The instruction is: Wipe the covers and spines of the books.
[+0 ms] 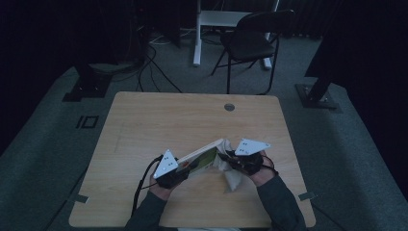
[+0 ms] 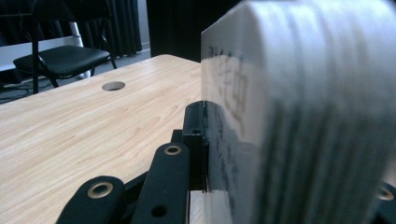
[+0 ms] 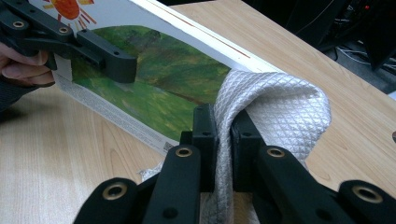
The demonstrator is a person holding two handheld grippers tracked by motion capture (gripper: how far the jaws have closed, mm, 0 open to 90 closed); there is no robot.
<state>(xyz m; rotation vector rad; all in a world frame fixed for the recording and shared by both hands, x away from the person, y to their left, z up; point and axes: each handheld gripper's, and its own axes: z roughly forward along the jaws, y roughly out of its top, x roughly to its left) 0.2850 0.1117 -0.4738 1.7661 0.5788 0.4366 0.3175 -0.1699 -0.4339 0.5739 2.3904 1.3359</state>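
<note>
Two hand-held black tools, worn with dark sleeves

Each tool, left tool and right tool, carries a grey three-cornered plate with small dots, black jaw links with brass-ringed screw holes, and a trailing black cable.

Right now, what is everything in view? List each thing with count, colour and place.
Book: one, white with green picture and orange sun, held above table between both grippers.
Cloth: one, white quilted, draped against book's edge.
Table: one, light wood, centre.
Cable hole: one, grey, table's far edge.
Chair: one, black, beyond table.
Left gripper: one, black, shut on book.
Right gripper: one, black, shut on cloth.
Hands: two, near edge.
</note>
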